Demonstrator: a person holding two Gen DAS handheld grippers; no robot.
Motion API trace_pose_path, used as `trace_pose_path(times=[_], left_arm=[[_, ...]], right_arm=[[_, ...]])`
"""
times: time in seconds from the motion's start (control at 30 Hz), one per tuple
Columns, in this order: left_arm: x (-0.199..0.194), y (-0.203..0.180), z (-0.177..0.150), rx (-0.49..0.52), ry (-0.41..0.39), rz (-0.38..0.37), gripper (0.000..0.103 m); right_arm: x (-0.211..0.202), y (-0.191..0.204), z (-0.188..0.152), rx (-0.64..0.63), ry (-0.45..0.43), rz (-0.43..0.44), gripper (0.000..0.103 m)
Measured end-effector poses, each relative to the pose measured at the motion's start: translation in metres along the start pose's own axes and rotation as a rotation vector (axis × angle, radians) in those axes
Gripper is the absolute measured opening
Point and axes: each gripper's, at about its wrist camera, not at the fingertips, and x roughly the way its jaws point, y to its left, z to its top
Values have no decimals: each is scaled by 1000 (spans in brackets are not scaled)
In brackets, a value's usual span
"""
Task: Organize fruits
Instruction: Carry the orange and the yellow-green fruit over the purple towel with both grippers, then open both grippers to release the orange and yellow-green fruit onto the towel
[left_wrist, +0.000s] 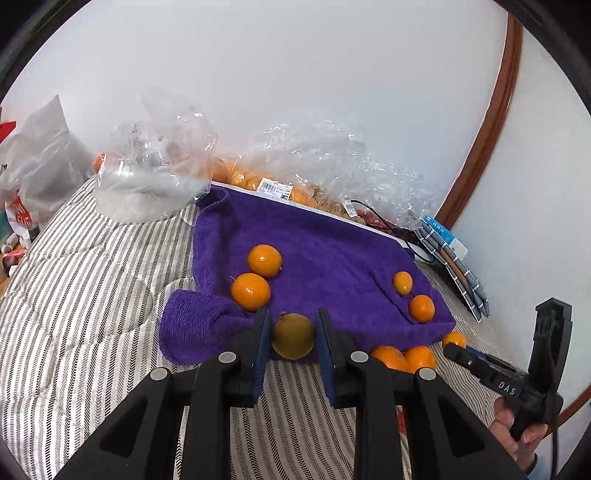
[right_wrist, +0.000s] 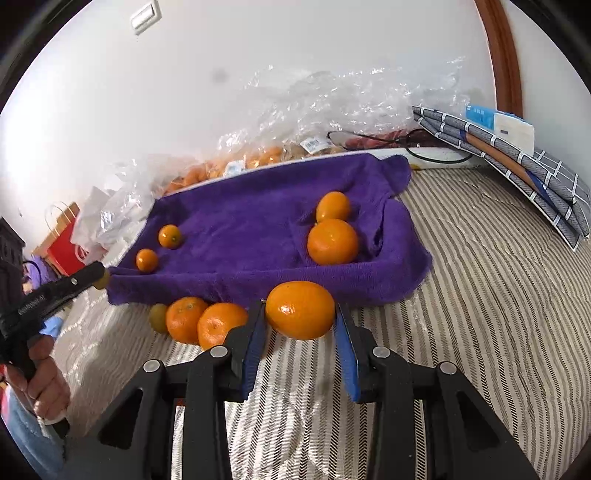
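Left hand-held gripper (left_wrist: 292, 345) clasping greenish fruit (left_wrist: 293, 336), towel (left_wrist: 314, 240) edge

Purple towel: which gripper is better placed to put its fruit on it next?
Probably left. The left gripper holds its greenish-brown round fruit already over the purple towel's front edge, while the right gripper holds its orange mandarin above the striped bedding, short of the towel.
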Motion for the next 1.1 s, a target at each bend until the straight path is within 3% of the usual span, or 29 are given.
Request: trace_pose_path(times=[0.3, 0.4, 0.6, 0.77, 0.97, 1.1], left_arm=[[-13, -2, -2, 18, -26, 23, 24], [-12, -5, 3, 18, 26, 82, 23], [-14, -17, 35, 13, 33, 57, 24], [19, -25, 56, 6, 32, 71, 24], [68, -21, 36, 32, 66, 122, 24], [77, -23, 30, 73, 87, 123, 24]], right_arm=[[-13, 2, 14, 2, -28, 9, 37], [-19, 7, 25, -28, -33, 3, 37], [-19, 19, 54, -112, -62, -13, 37], [7, 32, 72, -141, -57, 17, 37], [42, 31, 63, -161, 2, 51, 37], [48, 31, 62, -160, 27, 48, 37]])
